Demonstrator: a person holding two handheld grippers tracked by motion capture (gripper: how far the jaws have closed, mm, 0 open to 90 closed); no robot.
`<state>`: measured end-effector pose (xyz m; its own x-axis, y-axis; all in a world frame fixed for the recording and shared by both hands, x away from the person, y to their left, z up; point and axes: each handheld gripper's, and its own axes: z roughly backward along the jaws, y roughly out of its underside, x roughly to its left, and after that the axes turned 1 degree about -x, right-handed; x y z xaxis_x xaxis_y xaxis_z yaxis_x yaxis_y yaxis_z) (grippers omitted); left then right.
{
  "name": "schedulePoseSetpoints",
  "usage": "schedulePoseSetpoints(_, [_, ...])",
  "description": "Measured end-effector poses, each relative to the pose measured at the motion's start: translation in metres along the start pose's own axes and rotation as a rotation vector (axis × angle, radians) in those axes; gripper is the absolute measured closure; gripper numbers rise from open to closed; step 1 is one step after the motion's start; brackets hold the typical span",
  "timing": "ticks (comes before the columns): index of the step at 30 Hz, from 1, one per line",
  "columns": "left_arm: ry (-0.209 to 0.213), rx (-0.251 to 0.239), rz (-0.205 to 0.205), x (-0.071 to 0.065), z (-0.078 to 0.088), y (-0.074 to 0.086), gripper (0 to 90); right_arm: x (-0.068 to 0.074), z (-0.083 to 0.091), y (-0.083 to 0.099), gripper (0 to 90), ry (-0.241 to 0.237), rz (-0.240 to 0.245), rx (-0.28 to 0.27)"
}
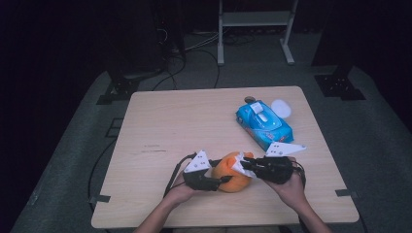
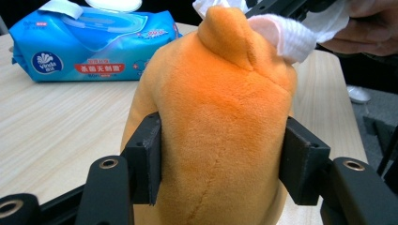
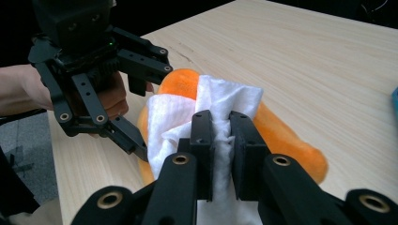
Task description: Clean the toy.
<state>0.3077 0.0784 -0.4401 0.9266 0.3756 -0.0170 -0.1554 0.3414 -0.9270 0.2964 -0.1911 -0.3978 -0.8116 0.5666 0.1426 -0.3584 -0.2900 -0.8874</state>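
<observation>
Near the bottom centre of the high view: the orange plush toy (image 1: 232,175) lies on the wooden table (image 1: 165,126), between the 2 grippers.
Plush toy, close up: in the left gripper view it fills the middle of the frame, fuzzy and soft, a rounded nub at the top.
Left gripper (image 1: 210,182): its 2 jaws are clenched on the toy's sides, pads pressing into the fur in the left gripper view; it steadies the toy.
Right gripper (image 3: 220,131): its jaws are clamped tight on a folded white wipe (image 3: 206,110), which lies on the toy's upper end.
Step in hand: by my reading, wiping the toy while the other gripper holds it.
How to do it well: keep the left grip firm but not crushing, since plush gives way; drag the wipe in short strokes away from the left jaws so the toy does not twist free; keep the wipe's fold pinched.
Further out: a blue pack of wipes (image 1: 264,124) sits toward the upper right of the table, well apart, with a white round lid (image 1: 281,108) just behind it.
</observation>
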Motion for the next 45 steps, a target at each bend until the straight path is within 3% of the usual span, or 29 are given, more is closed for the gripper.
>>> schedulePoseSetpoints(6, [-0.002,-0.016,0.032,0.005,0.003,0.003,39.8,-0.011,0.006,0.010,79.1,0.022,-0.020,0.046])
schedulePoseSetpoints(8, [-0.005,-0.022,0.043,0.006,0.005,0.003,39.7,-0.015,0.010,0.013,79.0,0.054,-0.018,0.067])
schedulePoseSetpoints(17, [-0.017,-0.029,0.054,0.008,0.009,0.001,40.3,-0.045,0.044,0.028,78.1,0.138,-0.090,0.066])
schedulePoseSetpoints(23, [-0.017,-0.028,0.050,0.007,0.008,0.001,40.0,-0.061,0.061,0.044,71.4,0.190,-0.121,0.098])
schedulePoseSetpoints(30, [-0.015,-0.028,0.054,0.006,0.006,0.001,39.3,-0.073,0.073,0.056,58.3,0.207,-0.166,0.129])
schedulePoseSetpoints(33, [-0.017,-0.021,0.043,0.004,0.003,-0.001,38.9,-0.067,0.071,0.050,57.0,0.176,-0.162,0.106])
schedulePoseSetpoints(37, [-0.021,-0.011,0.022,-0.001,-0.001,-0.002,37.7,-0.044,0.054,0.029,54.9,0.074,-0.104,0.080])
schedulePoseSetpoints(38, [-0.021,-0.011,0.022,-0.001,-0.001,-0.002,36.9,-0.044,0.054,0.029,54.9,0.074,-0.104,0.080])
schedulePoseSetpoints(39, [-0.020,-0.001,0.001,-0.005,-0.003,-0.004,35.7,-0.031,0.041,0.016,55.1,0.020,-0.070,0.065])
schedulePoseSetpoints(41, [-0.015,0.009,-0.029,-0.011,-0.005,-0.004,33.8,-0.023,0.033,0.006,56.4,-0.011,-0.058,0.050])
schedulePoseSetpoints(45, [0.019,0.030,-0.081,-0.019,-0.006,-0.006,30.2,-0.017,0.018,-0.009,62.4,-0.035,-0.061,0.031])
